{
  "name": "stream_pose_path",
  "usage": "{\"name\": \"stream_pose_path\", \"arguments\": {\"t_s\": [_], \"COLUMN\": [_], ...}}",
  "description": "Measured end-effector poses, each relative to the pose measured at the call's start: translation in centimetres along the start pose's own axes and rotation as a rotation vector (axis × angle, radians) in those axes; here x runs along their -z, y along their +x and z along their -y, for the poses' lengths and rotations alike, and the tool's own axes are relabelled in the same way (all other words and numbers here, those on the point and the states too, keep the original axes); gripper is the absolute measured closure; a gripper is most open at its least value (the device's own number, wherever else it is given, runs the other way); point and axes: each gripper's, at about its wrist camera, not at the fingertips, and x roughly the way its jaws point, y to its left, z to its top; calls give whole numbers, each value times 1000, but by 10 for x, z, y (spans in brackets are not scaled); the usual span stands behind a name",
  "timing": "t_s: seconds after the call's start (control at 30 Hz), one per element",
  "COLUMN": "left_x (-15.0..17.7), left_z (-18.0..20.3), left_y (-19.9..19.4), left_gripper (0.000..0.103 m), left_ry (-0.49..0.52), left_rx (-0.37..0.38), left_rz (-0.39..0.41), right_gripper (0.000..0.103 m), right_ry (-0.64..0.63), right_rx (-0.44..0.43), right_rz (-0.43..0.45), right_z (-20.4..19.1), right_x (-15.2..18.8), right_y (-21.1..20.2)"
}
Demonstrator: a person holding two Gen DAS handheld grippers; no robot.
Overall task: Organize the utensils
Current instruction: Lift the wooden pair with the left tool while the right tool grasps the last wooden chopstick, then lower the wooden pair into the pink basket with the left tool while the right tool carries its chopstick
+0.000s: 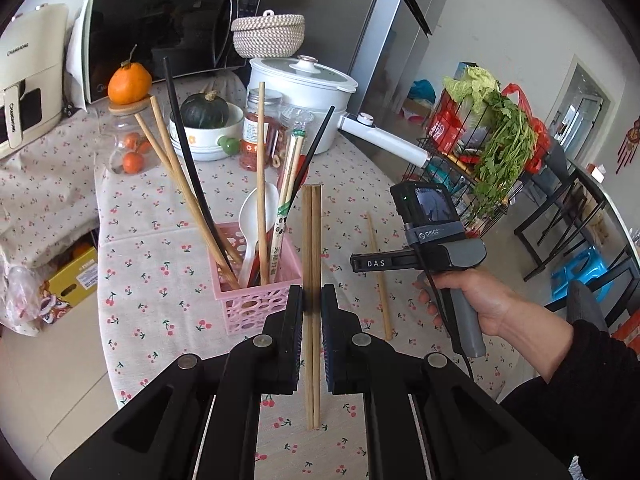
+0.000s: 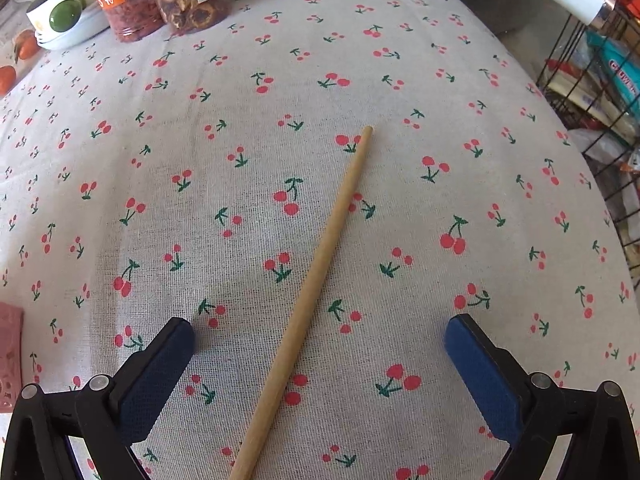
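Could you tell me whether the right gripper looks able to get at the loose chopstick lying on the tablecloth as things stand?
Probably yes. The right gripper is open, its jaws standing either side of the loose chopstick, which lies alone on the tablecloth with nothing over it.

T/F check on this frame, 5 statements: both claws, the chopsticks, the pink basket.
1. The left claw is shut on a pair of wooden chopsticks. True.
2. The right claw grips the single chopstick. False: its fingers are wide open, and the stick lies on the cherry tablecloth between them, untouched.
3. The pink basket already holds several chopsticks and a white spoon. True.
4. The pink basket lies tipped on its side. False: it stands upright on the tablecloth.
5. The held pair is already inside the basket. False: it is just to the right of the basket, outside it.
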Motion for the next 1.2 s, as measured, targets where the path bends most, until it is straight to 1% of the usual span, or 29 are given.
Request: {"name": "stream_pose_path", "arguments": {"t_s": [0.03,0.1,0.13,0.17,0.2,0.27,0.3,0.33,0.37,0.47,0.57,0.77,0.97,1.2], "left_x": [1,2,2,3,3,4,4,5,5,7,7,5,1,-8], "left_z": [-1,-4,-5,-7,-8,-9,-10,-10,-10,-11,-9,-10,-2,1], "left_y": [-1,-2,-2,-3,-3,-4,-5,-5,-6,-9,-13,-24,-39,-67], "left_gripper": [94,94,94,94,94,94,94,94,94,94,94,94,94,94], "left_ry": [-4,-10,-14,-18,-21,-25,-26,-27,-28,-25,-7,-5,18,9], "left_rx": [-3,-10,-15,-18,-21,-32,-36,-40,-44,-52,-57,-68,-75,-55], "left_rz": [1,5,7,10,12,17,18,21,24,32,43,80,127,207], "right_gripper": [0,6,16,30,38,78,88,93,95,95,95,95,95,95], "right_ry": [-2,-16,-30,-45,-56,-68,-66,-63,-64,-62,-59,-98,-114,-111], "right_rx": [-2,-11,-20,-26,-33,-45,-55,-68,-80,-105,-116,-158,-243,-339], "right_rz": [5,25,42,54,65,70,65,59,55,55,97,253,397,563], "right_z": [-4,-7,-9,-11,-14,-17,-19,-19,-18,-14,-8,0,3,-2], "right_x": [0,1,1,2,1,2,3,4,5,9,13,26,47,66], "right_y": [-3,-7,-10,-13,-16,-19,-20,-21,-21,-26,-41,-93,-146,-201]}}
